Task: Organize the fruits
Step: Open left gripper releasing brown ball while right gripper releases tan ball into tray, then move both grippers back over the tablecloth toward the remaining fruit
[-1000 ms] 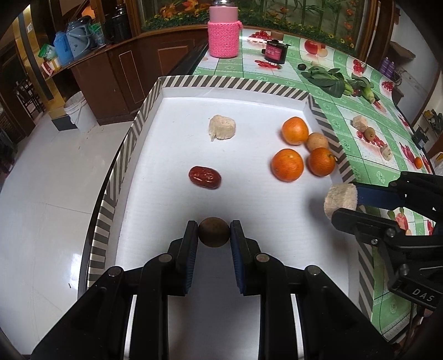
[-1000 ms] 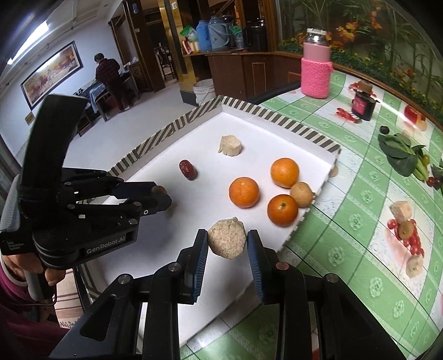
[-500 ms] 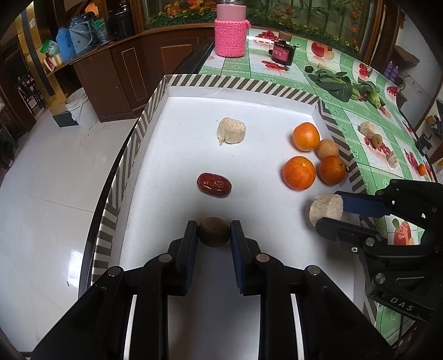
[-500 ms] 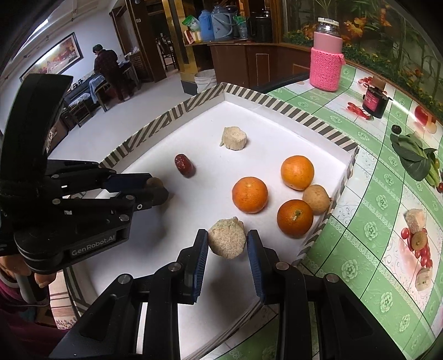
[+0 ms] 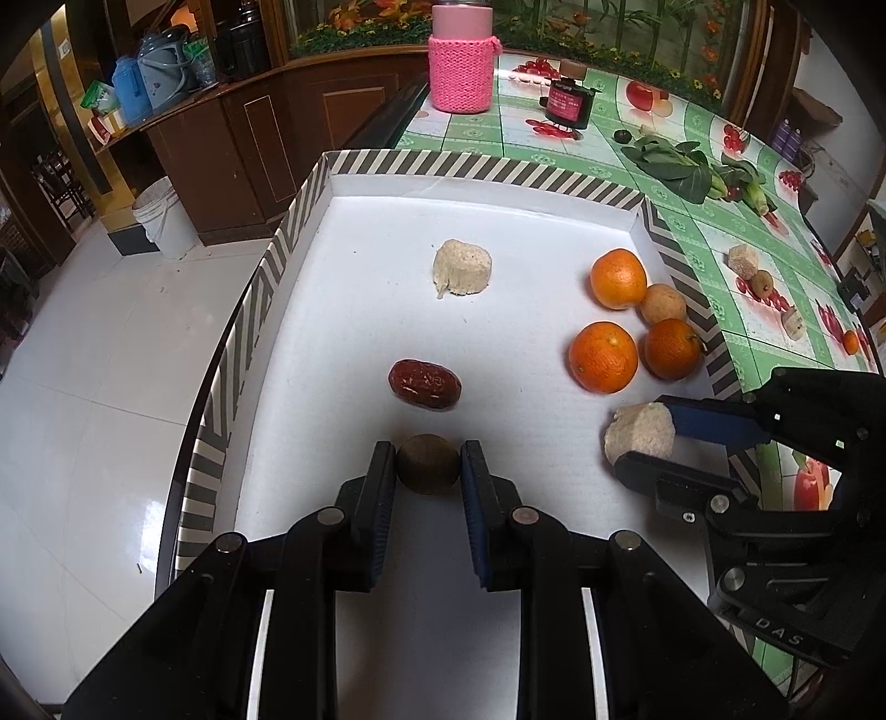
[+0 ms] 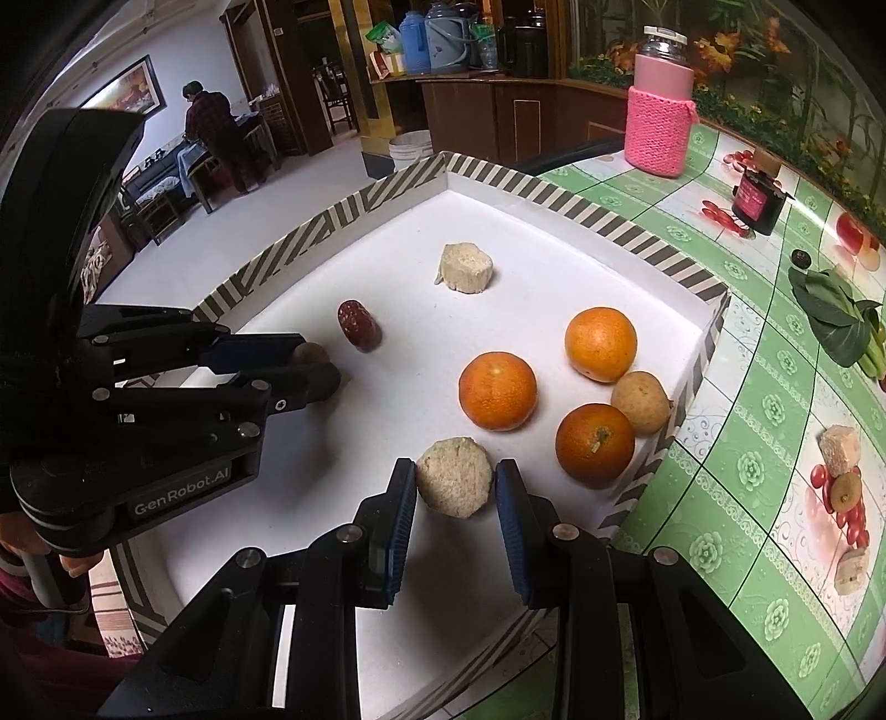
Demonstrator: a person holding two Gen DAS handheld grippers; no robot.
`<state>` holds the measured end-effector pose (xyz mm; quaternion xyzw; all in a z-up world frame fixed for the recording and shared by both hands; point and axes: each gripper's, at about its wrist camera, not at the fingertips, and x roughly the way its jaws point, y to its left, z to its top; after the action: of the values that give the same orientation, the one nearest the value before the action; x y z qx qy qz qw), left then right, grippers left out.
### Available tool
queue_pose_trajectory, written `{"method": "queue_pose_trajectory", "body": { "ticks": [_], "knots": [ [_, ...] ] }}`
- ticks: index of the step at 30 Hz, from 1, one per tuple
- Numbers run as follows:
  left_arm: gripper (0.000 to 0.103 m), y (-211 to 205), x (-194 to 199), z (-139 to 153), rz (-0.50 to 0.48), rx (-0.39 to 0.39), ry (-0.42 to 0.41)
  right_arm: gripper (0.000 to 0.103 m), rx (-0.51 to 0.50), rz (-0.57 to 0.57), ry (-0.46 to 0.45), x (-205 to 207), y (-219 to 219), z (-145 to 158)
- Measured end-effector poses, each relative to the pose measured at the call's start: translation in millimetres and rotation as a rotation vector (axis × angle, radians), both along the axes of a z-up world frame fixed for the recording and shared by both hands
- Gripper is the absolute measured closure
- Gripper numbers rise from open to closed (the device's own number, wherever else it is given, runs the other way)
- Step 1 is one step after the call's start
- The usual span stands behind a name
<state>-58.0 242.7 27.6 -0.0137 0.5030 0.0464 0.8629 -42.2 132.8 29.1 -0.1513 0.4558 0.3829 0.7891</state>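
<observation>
Comparing wrist views, we see the left gripper (image 5: 428, 462) clamped on a brown fruit (image 5: 428, 464) over the tray (image 5: 482, 167), a date (image 5: 424, 384) just ahead. Our right gripper (image 6: 455, 483) pinches a beige chunk (image 6: 454, 484); only its view shows a person (image 6: 213, 130) in the background, beyond the oranges (image 6: 497, 391).

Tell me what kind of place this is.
Probably a home dining area: a table with a green fruit-print cloth, wooden cabinets carrying thermos flasks, and a sitting area beyond where a person stands.
</observation>
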Motion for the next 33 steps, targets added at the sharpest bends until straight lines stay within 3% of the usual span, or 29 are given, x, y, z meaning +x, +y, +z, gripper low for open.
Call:
{"method": "queue_pose_trajectory", "body": {
  "ticks": [4, 9, 14, 15, 18, 19, 33],
  "knots": [
    [0.082, -1.2, -0.3, -0.3, 0.003, 0.011, -0.004, 0.072, 0.007, 0.000, 0.000, -0.9, -0.2, 0.3],
    [0.082, -0.4, -1.0, -1.0, 0.022, 0.017, -0.006, 0.056, 0.033, -0.011, 0.000, -3.3, -6.3, 5.7],
    [0.078, 2.5, -2.0, -1.9, 0.049, 0.011, 0.003, 0.055, 0.061, -0.038, -0.003, -5.9, -22.5, 15.0],
    [0.071, 3.0, -2.4, -1.8, 0.055, 0.007, 0.006, 0.055, 0.067, -0.042, -0.001, -6.3, -25.6, 16.3],
    [0.037, 4.0, -5.1, -0.1, 0.084, 0.004, 0.005, 0.055, 0.101, -0.052, -0.002, -10.0, -37.1, 23.1],
    [0.033, 3.6, -6.3, 1.5, 0.089, 0.008, -0.004, 0.055, 0.108, -0.056, -0.005, -11.1, -40.5, 25.9],
    [0.033, -40.8, -9.0, 25.2, 0.022, 0.008, -0.050, 0.046, 0.137, -0.222, -0.041, -13.9, -127.9, 40.3]
  ]
}}
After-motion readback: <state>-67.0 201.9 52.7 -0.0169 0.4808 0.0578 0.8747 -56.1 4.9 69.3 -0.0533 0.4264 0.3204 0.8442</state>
